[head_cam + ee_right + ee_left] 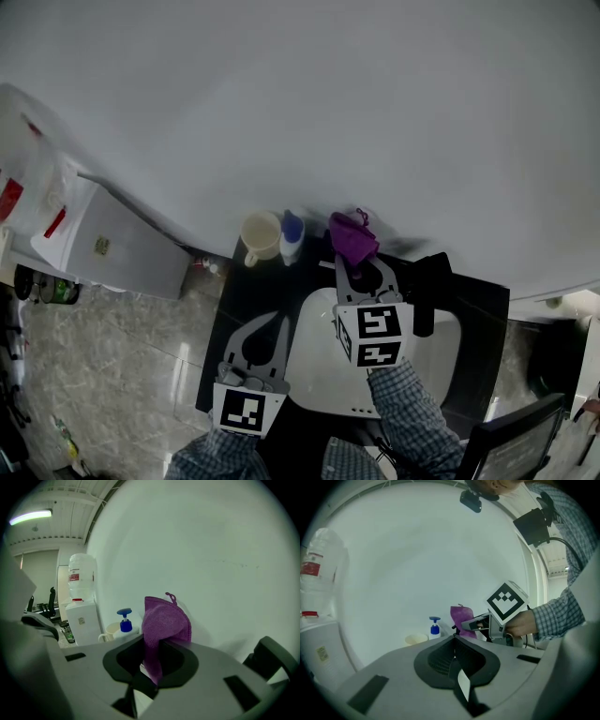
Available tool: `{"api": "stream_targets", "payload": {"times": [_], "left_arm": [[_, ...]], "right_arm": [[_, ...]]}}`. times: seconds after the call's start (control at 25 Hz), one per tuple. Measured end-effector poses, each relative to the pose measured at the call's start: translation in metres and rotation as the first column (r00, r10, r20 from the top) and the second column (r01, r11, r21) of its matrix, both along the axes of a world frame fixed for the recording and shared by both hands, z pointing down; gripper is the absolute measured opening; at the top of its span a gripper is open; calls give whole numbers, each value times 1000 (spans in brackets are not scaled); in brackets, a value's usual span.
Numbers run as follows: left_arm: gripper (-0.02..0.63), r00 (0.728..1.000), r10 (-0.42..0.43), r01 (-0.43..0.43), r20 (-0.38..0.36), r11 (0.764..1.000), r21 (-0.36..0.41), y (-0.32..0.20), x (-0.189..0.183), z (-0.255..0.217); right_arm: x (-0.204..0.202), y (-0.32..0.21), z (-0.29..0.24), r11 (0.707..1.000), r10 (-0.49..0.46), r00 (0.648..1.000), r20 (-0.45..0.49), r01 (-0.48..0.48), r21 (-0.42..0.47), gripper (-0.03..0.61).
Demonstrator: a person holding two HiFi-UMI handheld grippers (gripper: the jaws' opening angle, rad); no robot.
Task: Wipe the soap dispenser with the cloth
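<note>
Left gripper (281, 324) sits lowest in the head view, nearest the person, over the white basin (314, 375). Its jaws are pressed together w/ nothing between them.

Right gripper (360, 264) is further out, at approx 1 o'clock of the left one, and is clamped on the purple cloth (165, 620). One fold runs down between the jaws and the rest bunches up above the tips.

Soap dispenser (292, 234) stands upright on the dark counter (246, 300) by the wall, at 9 o'clock of the cloth, near but apart. A cream cup (261, 234) stands just beside it at its own 9 o'clock.

Wiping not yet begun, by my read. Risks from here:
- Nothing steadies the bottle. The left gripper is closed and well back, so a sideways rub coming from 3 o'clock would prob shove it into the cup or tip it.
- Pressing down on the blue pump head (124, 613) could squirt soap onto the counter.
- Cloth is held only by a narrow fold, so drag vs the bottle may pull it free.
- If the bunched part flops aside, hard jaw tips meet plastic instead of fabric.

Safer, I'd judge — brace the bottle first, then light strokes.
</note>
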State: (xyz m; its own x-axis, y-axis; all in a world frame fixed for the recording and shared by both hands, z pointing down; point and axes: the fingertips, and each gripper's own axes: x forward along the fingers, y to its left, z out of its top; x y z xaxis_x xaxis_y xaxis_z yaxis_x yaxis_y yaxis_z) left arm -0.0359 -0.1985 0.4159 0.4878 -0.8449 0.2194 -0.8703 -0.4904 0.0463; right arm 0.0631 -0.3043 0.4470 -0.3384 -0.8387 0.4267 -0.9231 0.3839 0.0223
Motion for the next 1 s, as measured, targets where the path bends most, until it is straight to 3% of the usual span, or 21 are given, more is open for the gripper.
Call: {"api": "stream_targets", "payload": {"times": [0.2,0.72,0.88,1.0], "left_arm": [[2,1000,1,-1,0,1000,1,1,0,3],[2,1000,-1,1,14,1000,-5,7,-12,3],[2,1000,-5,5,7,1000,-7,8,-15,3],[2,1000,8,-8,5,1000,-1,8,-13,2]], "right_arm": [[-4,10,15,999,-25,1000,-13,25,-27,77],[-21,40,115,961,-71,997,-42,57,-269,77],[-24,50,108,953,-100,995,-24,89,-290,77],[-19,55,78,962,-102,995,9,101,-252,77]]}}
